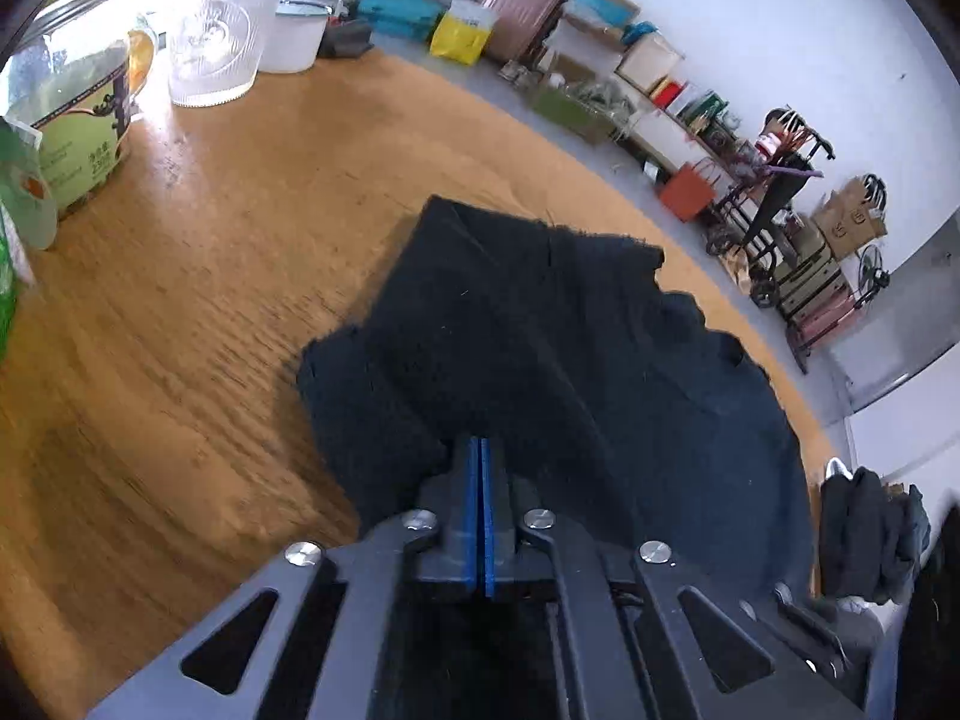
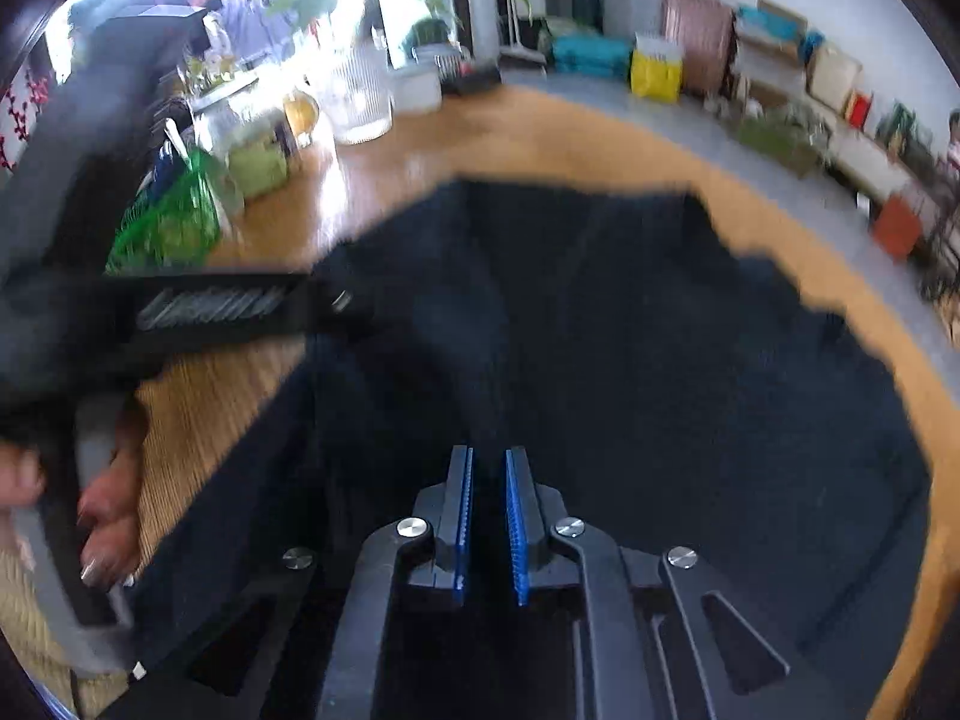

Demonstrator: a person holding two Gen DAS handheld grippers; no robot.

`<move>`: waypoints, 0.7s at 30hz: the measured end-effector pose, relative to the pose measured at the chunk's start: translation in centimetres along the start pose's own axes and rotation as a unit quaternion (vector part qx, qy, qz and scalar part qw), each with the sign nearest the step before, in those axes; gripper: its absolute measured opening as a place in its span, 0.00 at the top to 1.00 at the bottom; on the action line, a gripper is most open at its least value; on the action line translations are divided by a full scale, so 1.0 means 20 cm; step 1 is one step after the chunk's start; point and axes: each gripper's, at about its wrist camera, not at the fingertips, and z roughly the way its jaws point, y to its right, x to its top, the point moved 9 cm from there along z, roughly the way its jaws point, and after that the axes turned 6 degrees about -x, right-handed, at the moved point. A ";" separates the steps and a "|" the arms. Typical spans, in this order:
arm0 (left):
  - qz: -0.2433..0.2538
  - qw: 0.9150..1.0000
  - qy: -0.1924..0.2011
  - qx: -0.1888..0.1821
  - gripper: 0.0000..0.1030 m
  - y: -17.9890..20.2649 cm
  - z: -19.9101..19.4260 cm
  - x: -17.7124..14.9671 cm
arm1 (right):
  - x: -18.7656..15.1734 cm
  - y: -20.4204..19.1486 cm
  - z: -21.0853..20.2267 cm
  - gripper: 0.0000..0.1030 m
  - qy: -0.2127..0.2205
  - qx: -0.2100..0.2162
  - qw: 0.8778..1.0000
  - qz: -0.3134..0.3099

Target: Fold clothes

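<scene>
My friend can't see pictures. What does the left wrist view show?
The left gripper, jaws shut, pinches a dark garment lying on a wooden table. Glass and plastic containers stand at the far edge.

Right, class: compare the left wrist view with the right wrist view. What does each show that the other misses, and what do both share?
Only the left wrist view shows the left gripper from behind, its pads pressed together at the dark garment, and a pile of dark clothes off the table's edge. Only the right wrist view shows the right gripper, slightly open over the cloth, and a hand holding the other tool. Both share the wooden table, ribbed glass and yellow bag.
</scene>
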 end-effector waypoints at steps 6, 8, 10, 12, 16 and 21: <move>-0.027 1.000 0.008 -0.012 0.98 -0.04 0.03 0.01 | -0.24 -0.08 -0.17 0.82 -0.005 -0.013 1.000 -0.026; -0.027 1.000 0.001 -0.016 0.98 -0.03 0.00 0.00 | -0.27 -0.07 -0.23 0.82 0.008 -0.026 0.999 -0.030; -0.019 1.000 0.005 -0.022 0.98 0.01 -0.06 0.02 | -0.24 -0.10 -0.28 0.80 0.031 0.002 0.999 -0.023; -0.010 1.000 0.010 -0.016 0.98 0.02 -0.09 0.03 | -0.21 -0.13 -0.30 0.80 0.038 0.024 0.999 -0.021; -0.031 1.000 -0.003 -0.004 0.98 -0.07 0.00 0.00 | -0.24 -0.13 -0.16 0.77 -0.001 0.010 1.000 -0.011; -0.044 0.999 0.021 -0.015 0.98 -0.10 0.00 0.02 | -0.35 -0.17 -0.23 0.76 -0.024 0.046 0.999 -0.009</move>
